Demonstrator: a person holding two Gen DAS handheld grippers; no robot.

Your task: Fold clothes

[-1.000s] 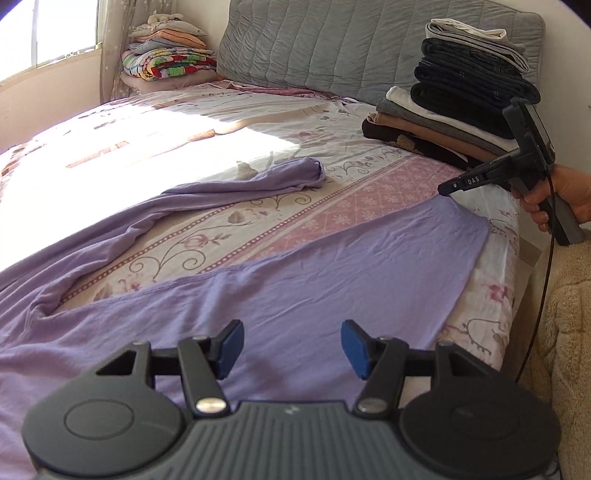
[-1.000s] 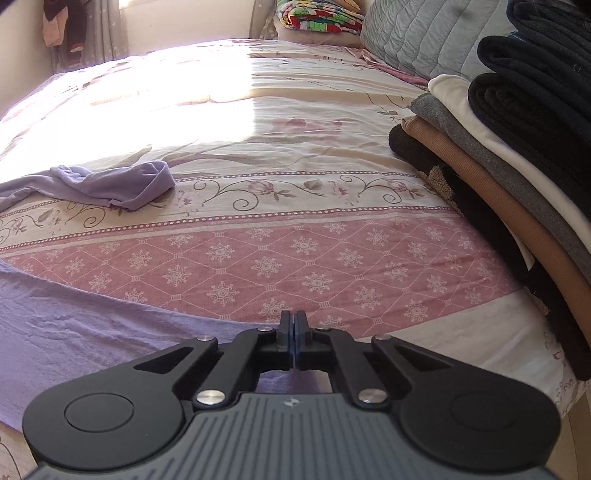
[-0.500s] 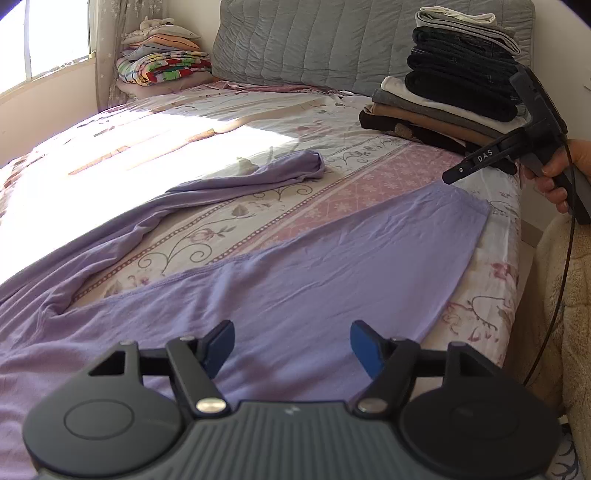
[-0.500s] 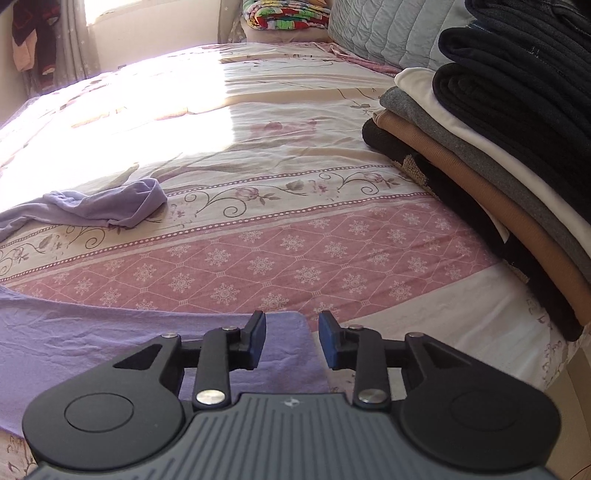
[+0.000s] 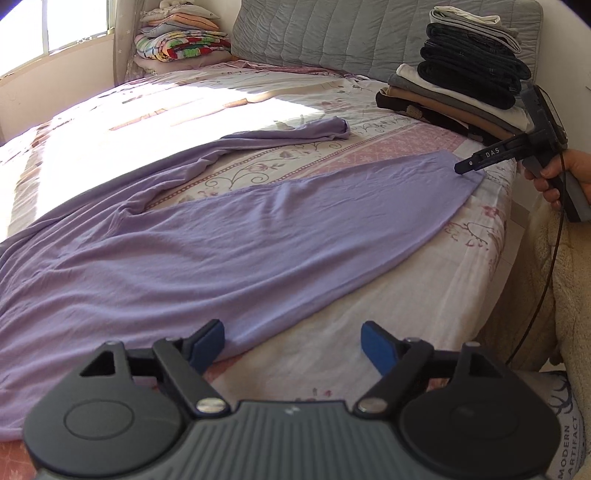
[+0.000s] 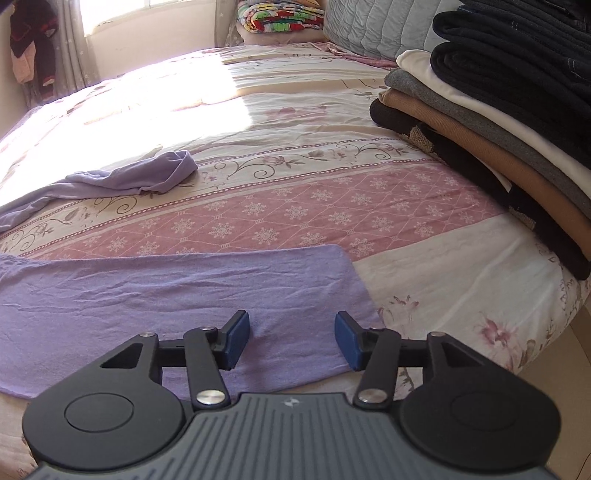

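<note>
Light purple trousers [image 5: 207, 236] lie spread on the floral bed sheet [image 5: 362, 325], one leg flat toward the right edge, the other leg [image 5: 280, 136] bunched farther back. My left gripper [image 5: 293, 343] is open and empty, low over the near hem of the flat leg. My right gripper [image 6: 291, 339] is open and empty just above the flat leg's end [image 6: 221, 280]. It also shows in the left wrist view [image 5: 465, 168], held by a hand at the leg's far tip.
A stack of folded dark, brown, grey and white clothes [image 5: 469, 85] stands at the bed's right back corner, also in the right wrist view [image 6: 498, 122]. A grey quilted headboard [image 5: 332, 33] and colourful folded blankets [image 5: 181, 40] stand behind. A cream fleece [image 5: 565, 295] hangs at the right.
My right gripper has opened and let go of the trouser leg's end, then drawn back a little. My left gripper has pulled back toward the near bed edge, staying open.
</note>
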